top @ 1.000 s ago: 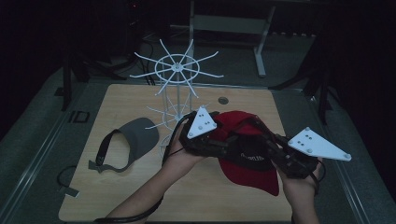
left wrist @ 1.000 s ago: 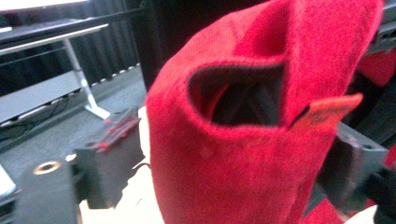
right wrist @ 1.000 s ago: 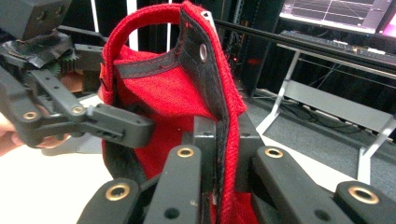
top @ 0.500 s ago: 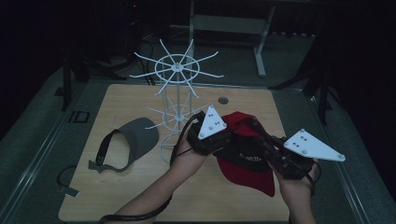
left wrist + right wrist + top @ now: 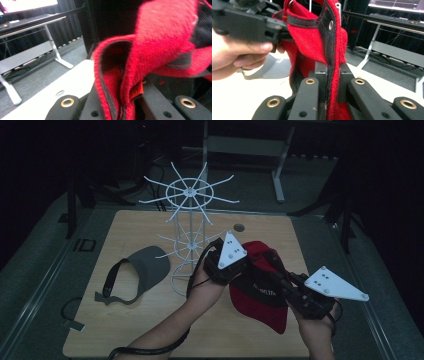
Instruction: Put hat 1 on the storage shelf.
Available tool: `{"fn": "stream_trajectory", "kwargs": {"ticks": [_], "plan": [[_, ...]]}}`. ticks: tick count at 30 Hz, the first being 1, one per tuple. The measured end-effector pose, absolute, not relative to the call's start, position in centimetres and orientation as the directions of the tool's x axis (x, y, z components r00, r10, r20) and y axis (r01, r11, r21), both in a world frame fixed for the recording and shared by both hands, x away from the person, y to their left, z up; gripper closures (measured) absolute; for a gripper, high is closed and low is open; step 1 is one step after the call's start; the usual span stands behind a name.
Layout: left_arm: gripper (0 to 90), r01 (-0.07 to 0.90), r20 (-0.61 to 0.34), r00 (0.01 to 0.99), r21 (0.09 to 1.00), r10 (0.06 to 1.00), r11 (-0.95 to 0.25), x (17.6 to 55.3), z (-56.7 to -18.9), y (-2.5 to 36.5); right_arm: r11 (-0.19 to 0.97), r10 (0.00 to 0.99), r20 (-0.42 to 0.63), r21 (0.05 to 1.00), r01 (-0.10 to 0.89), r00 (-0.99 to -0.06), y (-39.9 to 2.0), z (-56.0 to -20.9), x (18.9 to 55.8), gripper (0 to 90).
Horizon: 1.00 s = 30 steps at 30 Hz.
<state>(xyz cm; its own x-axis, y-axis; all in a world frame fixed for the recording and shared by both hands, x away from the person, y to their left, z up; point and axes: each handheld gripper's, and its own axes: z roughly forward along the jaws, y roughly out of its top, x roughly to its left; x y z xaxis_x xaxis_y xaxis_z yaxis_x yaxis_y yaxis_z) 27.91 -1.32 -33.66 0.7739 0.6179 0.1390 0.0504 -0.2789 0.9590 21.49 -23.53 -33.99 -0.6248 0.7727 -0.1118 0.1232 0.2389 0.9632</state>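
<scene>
You have one red cap (image 5: 260, 292) stretched between your two grippers, lifted above the right half of the wooden surface (image 5: 150, 330). Its cloth is a fuzzy knit, edged inside with a black stitched band that carries a metal snap, and its stiff brim hangs toward you. Your left gripper (image 5: 235, 265) has just been closing and its jaws are now clamped on a fold of the cap's rim, with red knit and black band bunched between them in the left gripper view. Your right gripper (image 5: 280, 277) has its jaws pinched tight on the opposite edge, the banded hem running straight up between them in the right gripper view. Each gripper carries one grey three-cornered plate. Just to the left of your left hand (image 5: 205, 287) stands one white wire rack (image 5: 190, 227), thin and spindly, with two tiers of radiating hooks on a central post; it stands close beside the cap. Farther left, one grey visor (image 5: 140, 272) with a black strap lies flat on the surface, well apart from the cap. One small round grommet (image 5: 239, 227) sits in the surface near its far edge.
</scene>
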Motion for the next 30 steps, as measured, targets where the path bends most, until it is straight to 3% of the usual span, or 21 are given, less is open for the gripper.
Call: {"fn": "stream_trajectory", "kwargs": {"ticks": [8, 10, 19, 23, 30], "plan": [[90.0, 0.019, 0.155, 0.796, 0.96, 0.585, -0.281, 27.5, -33.1, -1.4, 0.237, 0.763, -0.114, 0.965, 0.11, -0.636, -23.6, -34.3, 20.3, 78.6], [90.0, 0.011, 0.153, 0.802, 0.963, 0.577, -0.27, 27.3, -32.9, -1.2, 0.24, 0.752, -0.12, 0.966, 0.1, -0.648, -23.7, -34.2, 19.7, 72.2], [90.0, -0.012, 0.152, 0.824, 0.968, 0.546, -0.251, 27.2, -32.7, -0.7, 0.264, 0.706, -0.138, 0.961, 0.078, -0.695, -24.2, -33.9, 17.8, 58.8], [90.0, 0.001, 0.141, 0.839, 0.966, 0.526, -0.26, 27.5, -32.9, -0.3, 0.24, 0.687, -0.13, 0.969, 0.055, -0.715, -24.6, -33.4, 17.0, 55.6], [90.0, -0.062, 0.178, 0.897, 0.957, 0.404, -0.284, 27.1, -33.7, -0.3, 0.237, 0.689, -0.159, 0.971, 0.013, -0.707, -25.4, -32.6, 16.4, 55.9]]}}
